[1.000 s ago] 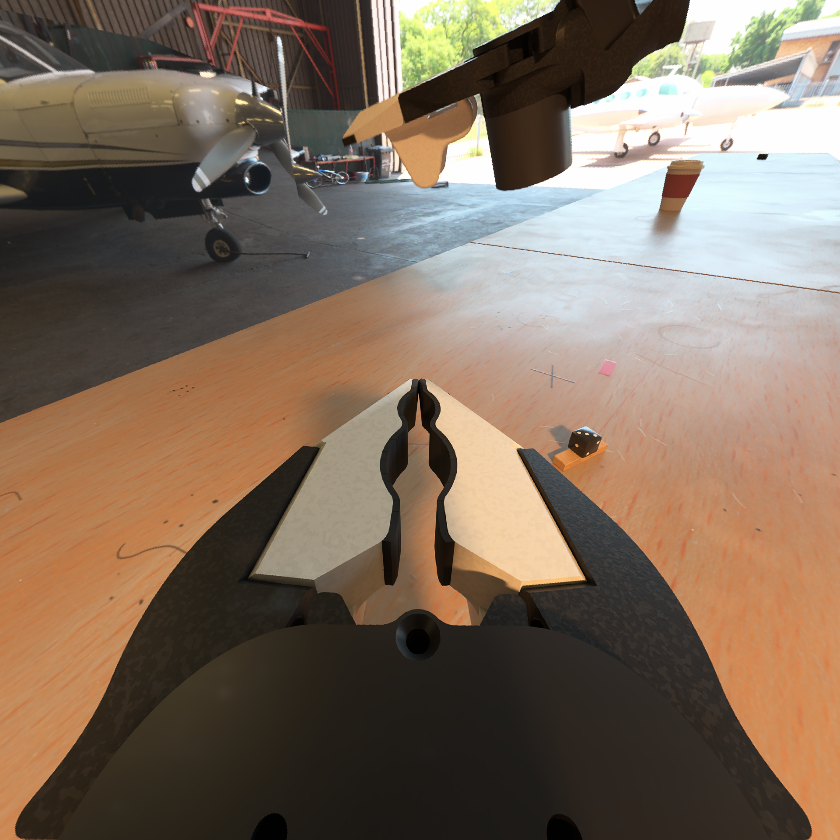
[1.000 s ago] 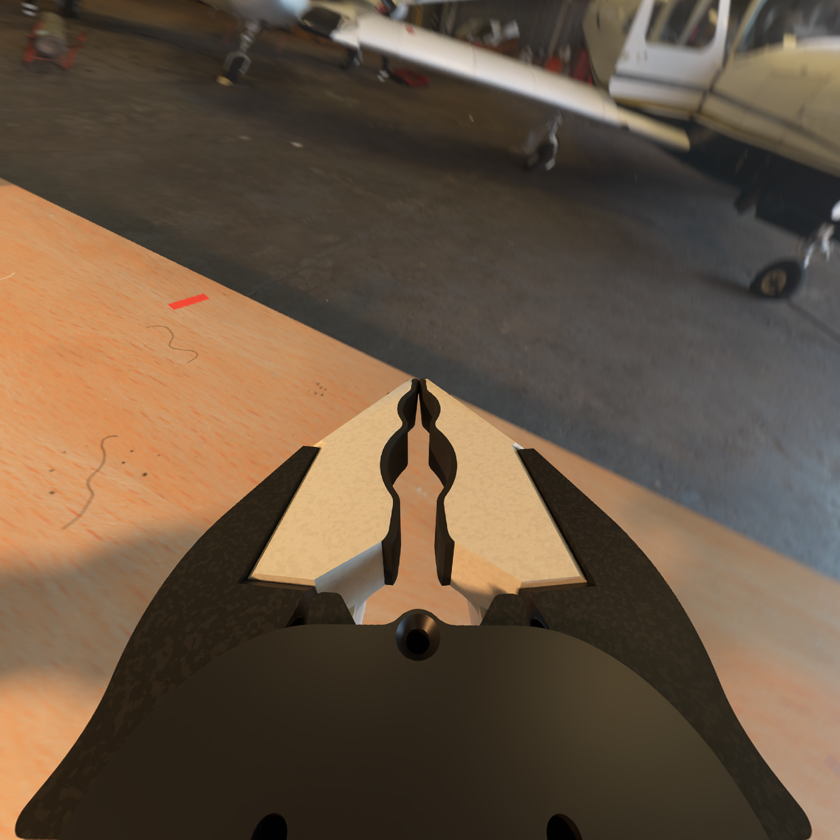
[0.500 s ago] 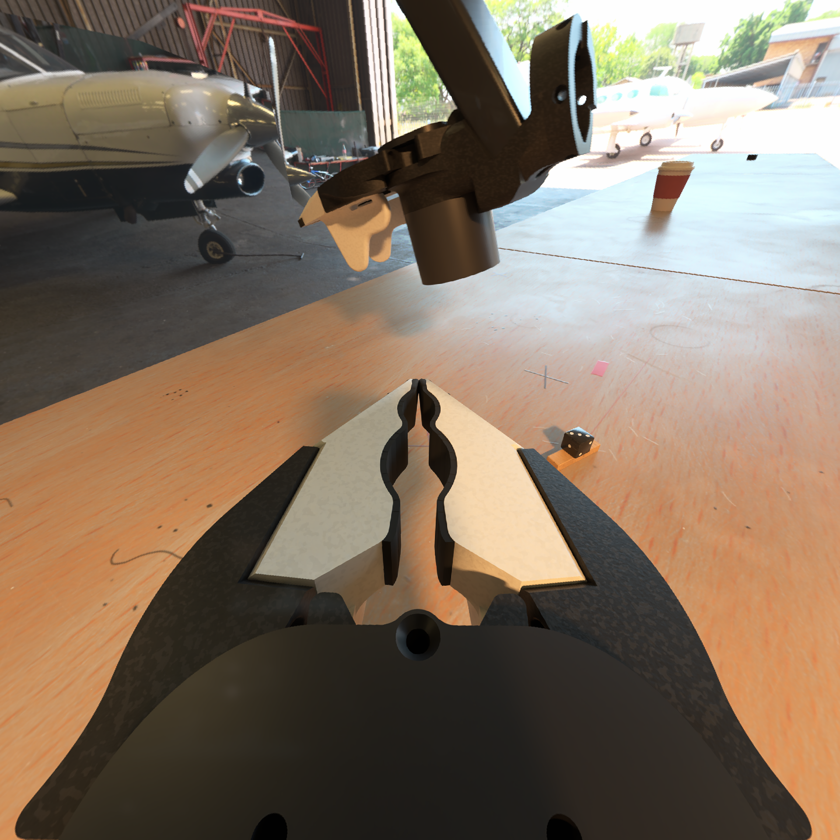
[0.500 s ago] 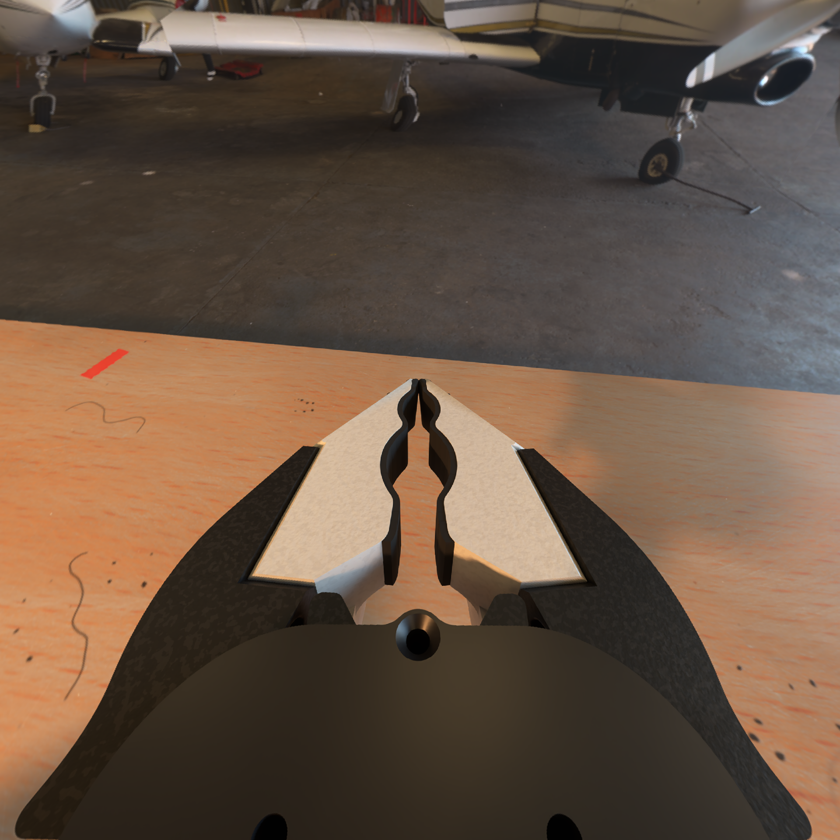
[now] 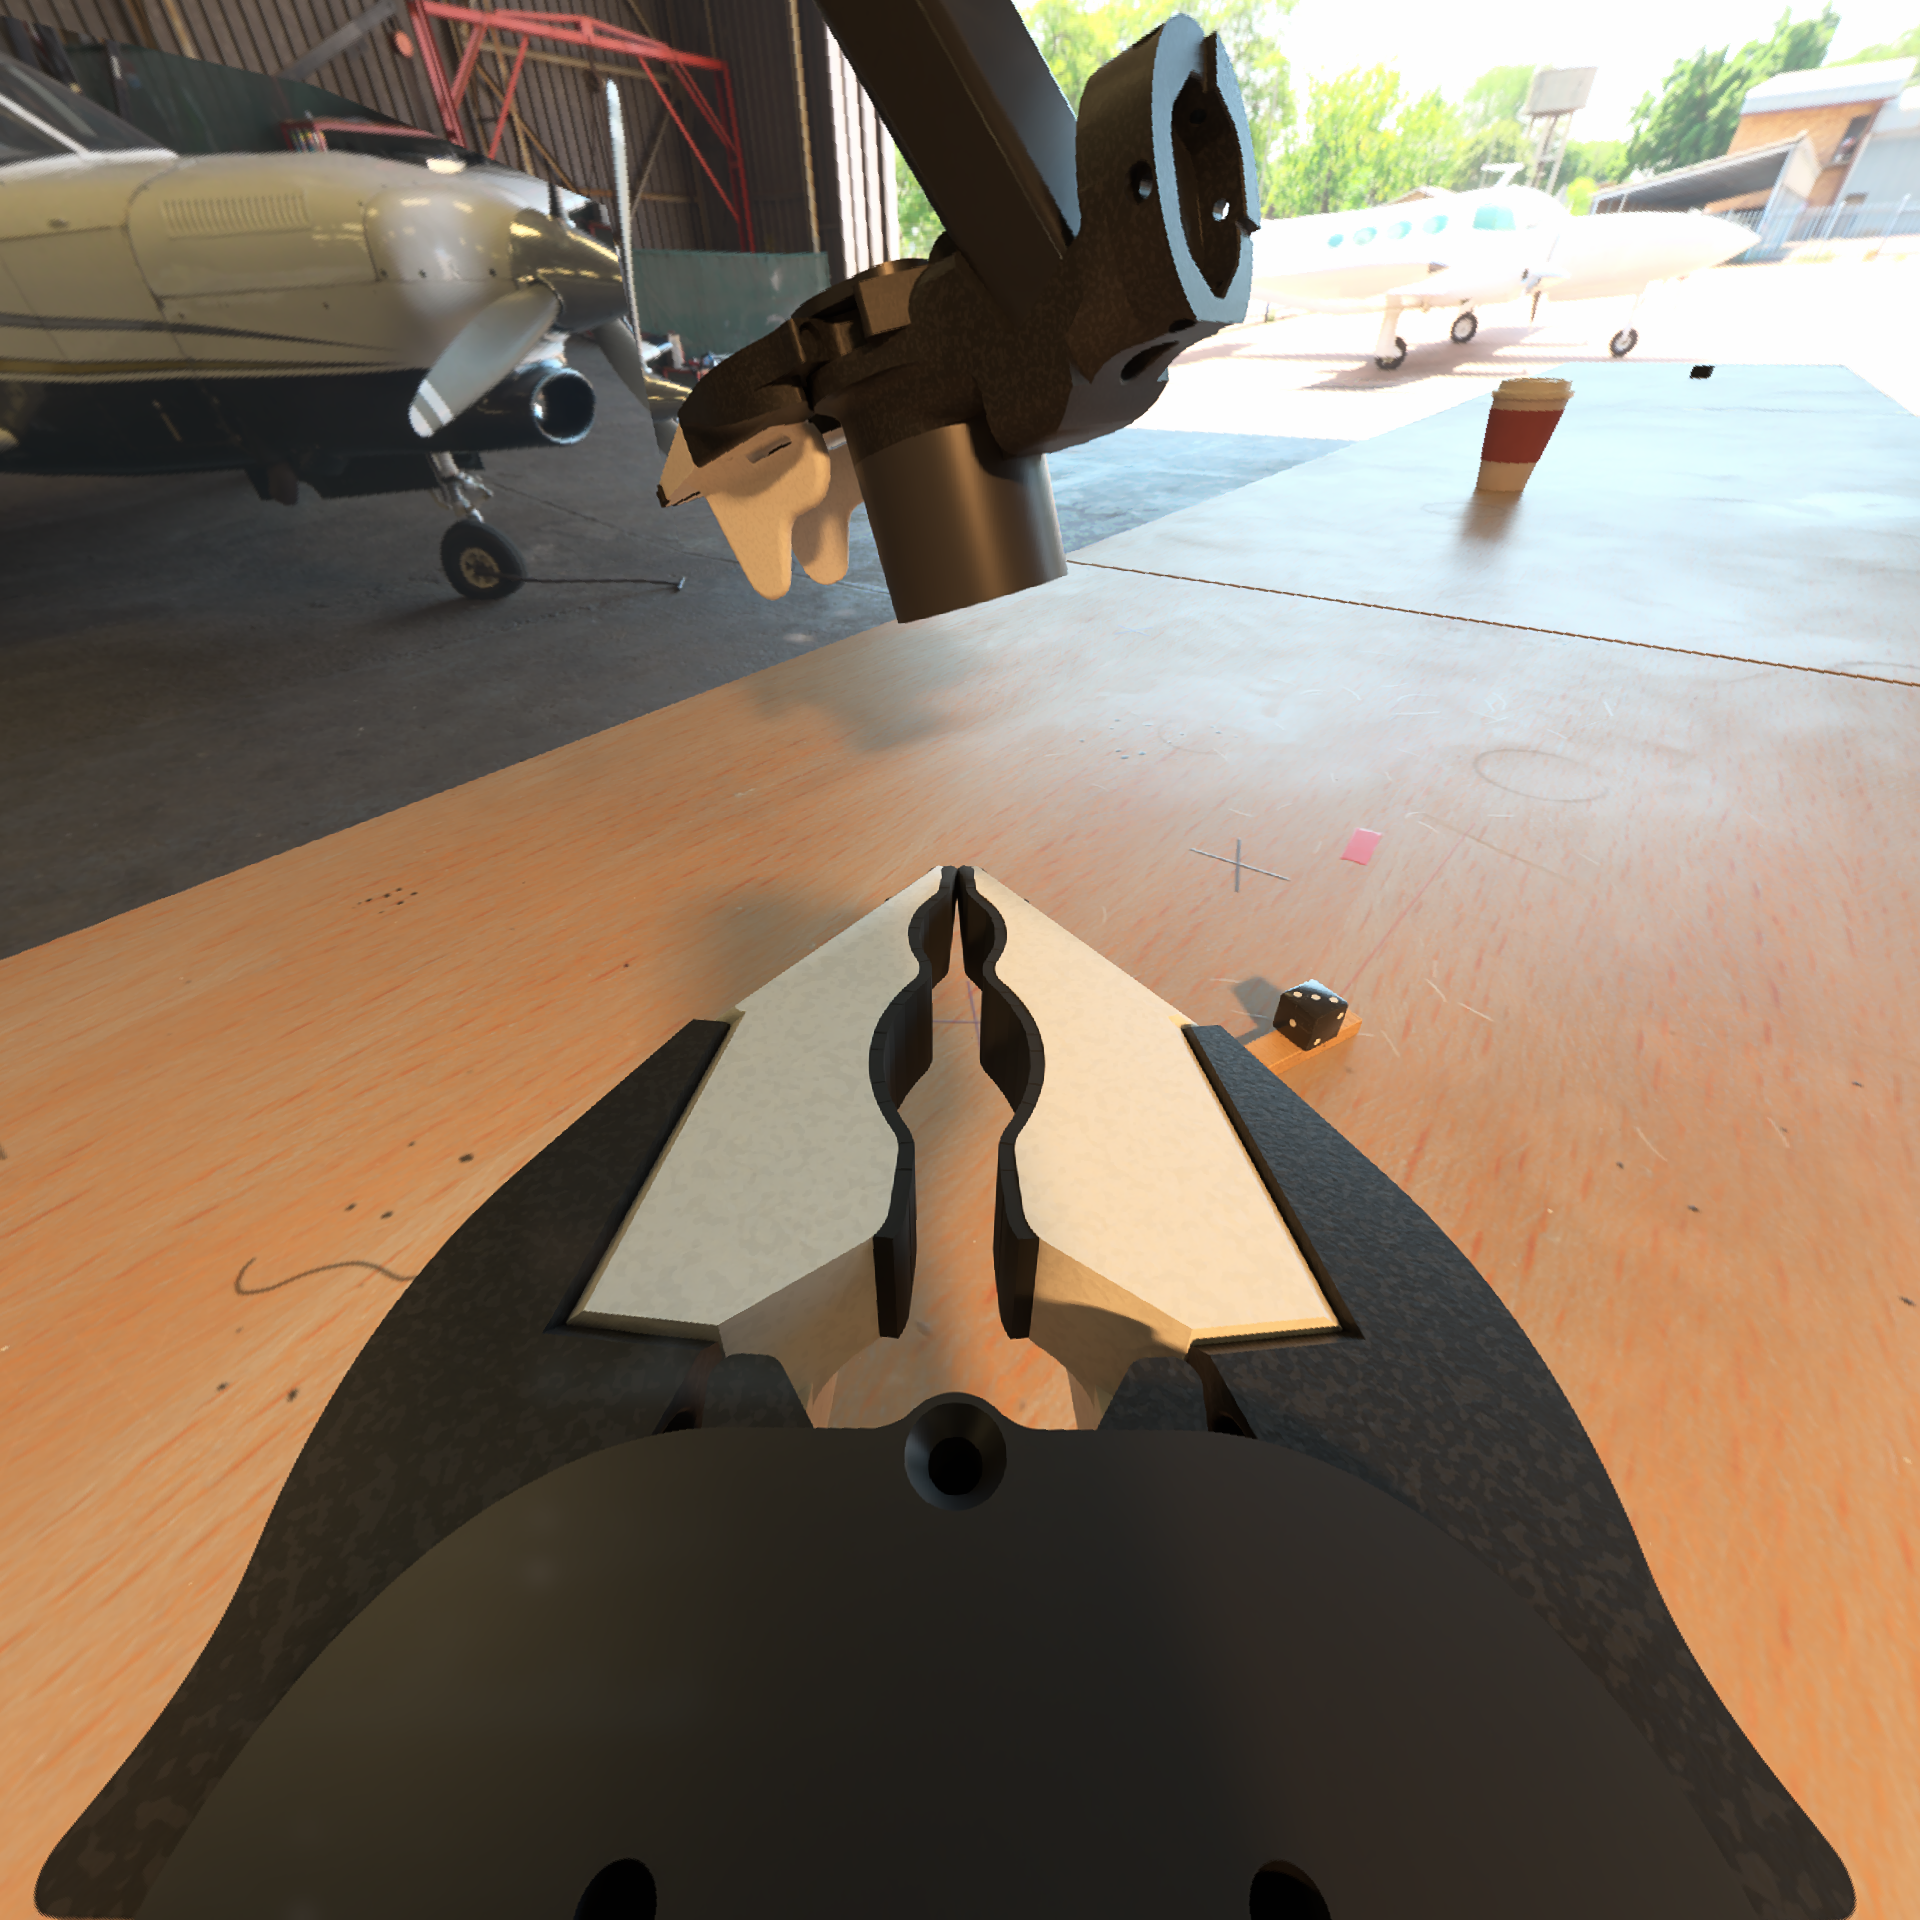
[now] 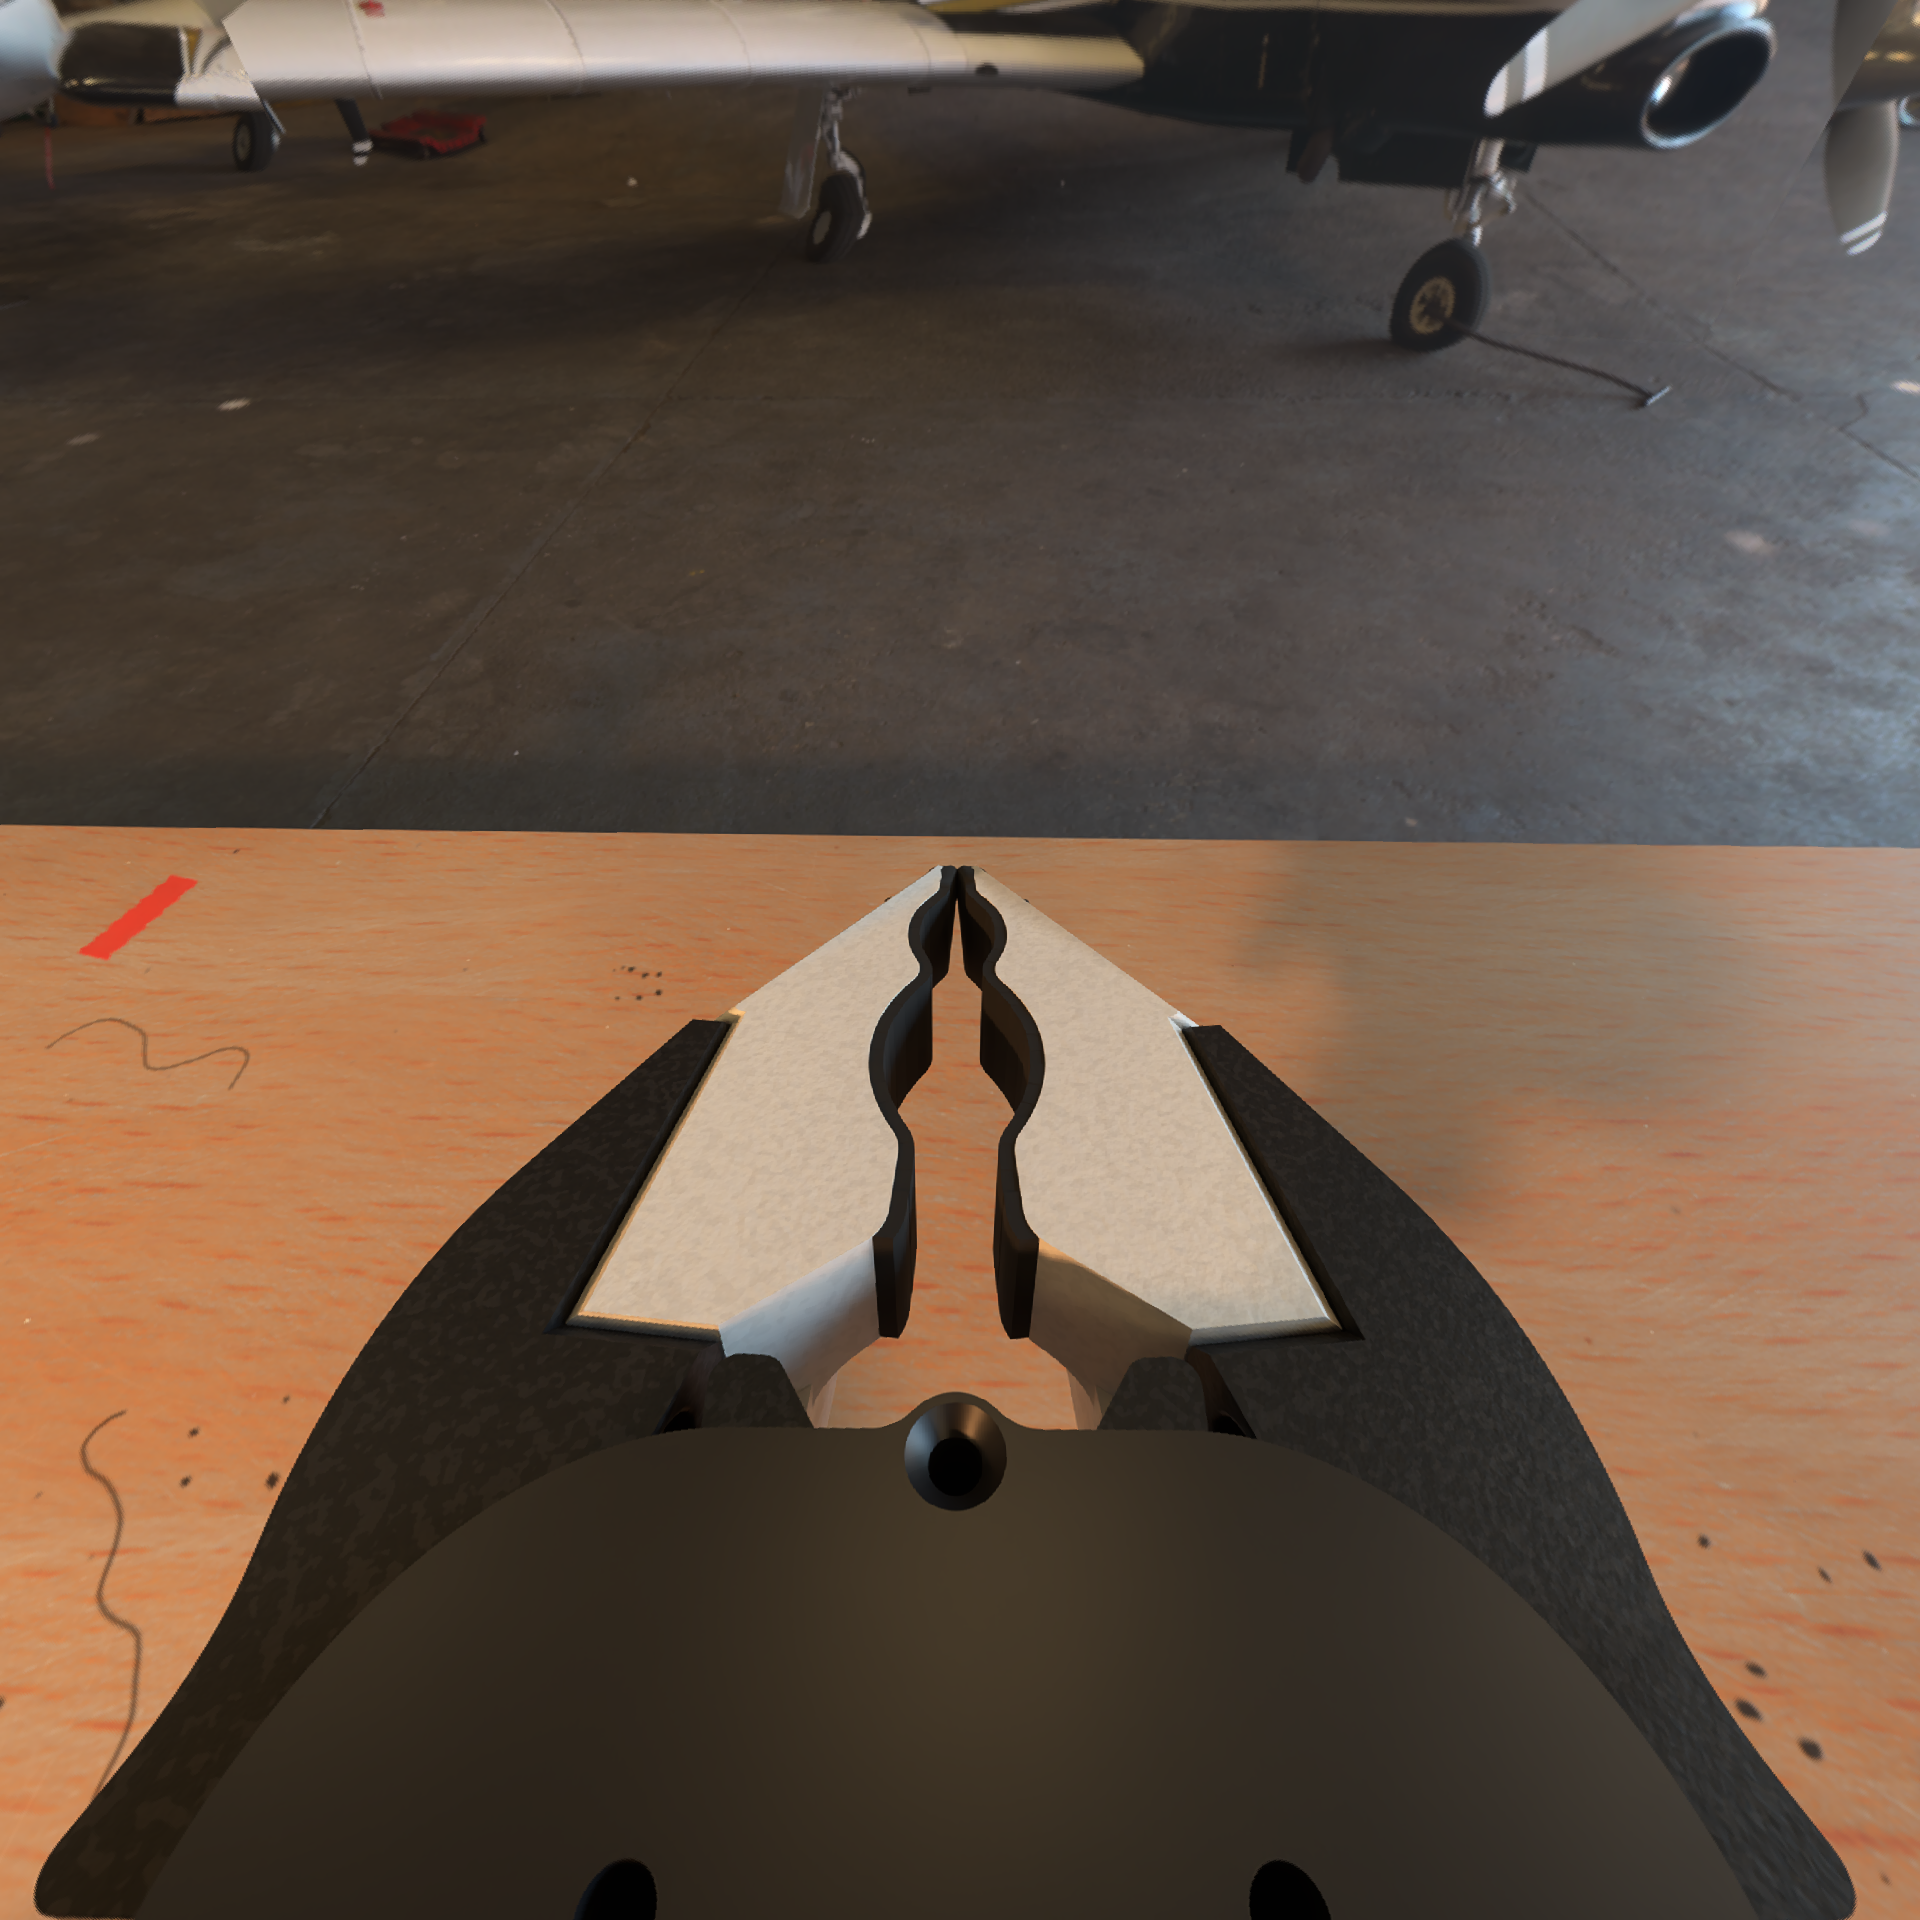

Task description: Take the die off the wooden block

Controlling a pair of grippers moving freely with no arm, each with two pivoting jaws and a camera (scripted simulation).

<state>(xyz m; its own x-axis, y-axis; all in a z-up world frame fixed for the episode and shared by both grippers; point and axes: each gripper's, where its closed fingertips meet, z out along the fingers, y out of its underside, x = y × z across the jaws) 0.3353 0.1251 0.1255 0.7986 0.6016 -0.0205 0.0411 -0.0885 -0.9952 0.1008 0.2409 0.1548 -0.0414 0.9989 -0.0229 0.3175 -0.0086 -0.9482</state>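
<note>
Die (image 5: 1310,1012): small black cube with white pips, resting on the far end of the wooden block (image 5: 1311,1047), a flat orange slab lying on the table (image 5: 1558,1195), just right of the left gripper (image 5: 956,878). Likely light, rigid, smooth-faced; prone to slip or tumble if nudged. Best taken by two opposite side faces, above the slab.

Left gripper: fingertips closed together, nothing held. Right gripper (image 6: 956,878): likewise closed and empty, seen from the left wrist view raised above the table's far edge.

Against the earlier frames: right gripper lower and swung further left; die and block unmoved. Paper cup (image 5: 1519,434) far off.
</note>
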